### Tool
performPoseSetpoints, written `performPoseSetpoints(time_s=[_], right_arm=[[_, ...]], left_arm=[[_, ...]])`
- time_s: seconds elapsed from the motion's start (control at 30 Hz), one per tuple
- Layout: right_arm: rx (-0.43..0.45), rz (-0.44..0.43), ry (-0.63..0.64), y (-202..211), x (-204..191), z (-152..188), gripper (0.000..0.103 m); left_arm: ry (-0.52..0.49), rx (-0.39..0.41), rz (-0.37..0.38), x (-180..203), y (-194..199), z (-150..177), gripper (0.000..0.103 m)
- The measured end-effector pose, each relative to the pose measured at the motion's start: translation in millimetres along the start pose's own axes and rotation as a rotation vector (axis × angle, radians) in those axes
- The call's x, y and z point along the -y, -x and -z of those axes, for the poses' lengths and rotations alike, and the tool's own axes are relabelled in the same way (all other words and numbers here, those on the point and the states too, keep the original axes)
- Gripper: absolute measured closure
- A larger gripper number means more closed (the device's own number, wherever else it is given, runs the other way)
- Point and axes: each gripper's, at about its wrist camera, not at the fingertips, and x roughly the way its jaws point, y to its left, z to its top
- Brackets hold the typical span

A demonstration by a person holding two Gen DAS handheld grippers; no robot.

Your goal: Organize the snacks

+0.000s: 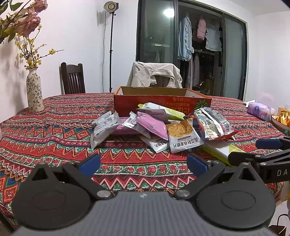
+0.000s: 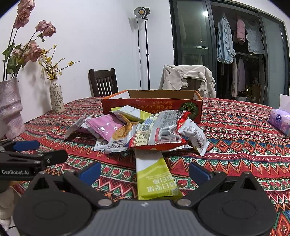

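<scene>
Covering the round table is a woven red tablecloth with zigzag bands, and behind it stand a dark wooden chair, a floor lamp on a thin black stand and glass doors with hanging clothes at the upper right of both frames. At the left edge of the right wrist view sit a slim floral ceramic vase and a pale pink ribbed vase.

Loose foil snack packets lie heaped at centre frame, just in front of the open orange cardboard box. A long lime-green and white snack bar wrapper pokes out of the heap between the spread fingers of the right gripper, which holds nothing. In the left wrist view, the left gripper hangs over bare cloth at bottom centre, jaws wide and empty.

The likely trouble is the overlap: pulling the green bar could drag the packets lying on it sideways or off the heap. Slick film may also slip from a shallow pinch.
</scene>
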Motion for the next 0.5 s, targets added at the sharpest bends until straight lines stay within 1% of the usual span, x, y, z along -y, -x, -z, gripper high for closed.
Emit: performPoseSetpoints(time_s=[0.5], right_arm=[[-0.003, 0.003, 0.002, -0.8, -0.5, 0.6, 0.000]], left_arm=[[0.000, 0.000, -0.001, 0.2, -0.1, 0.2, 0.000]])
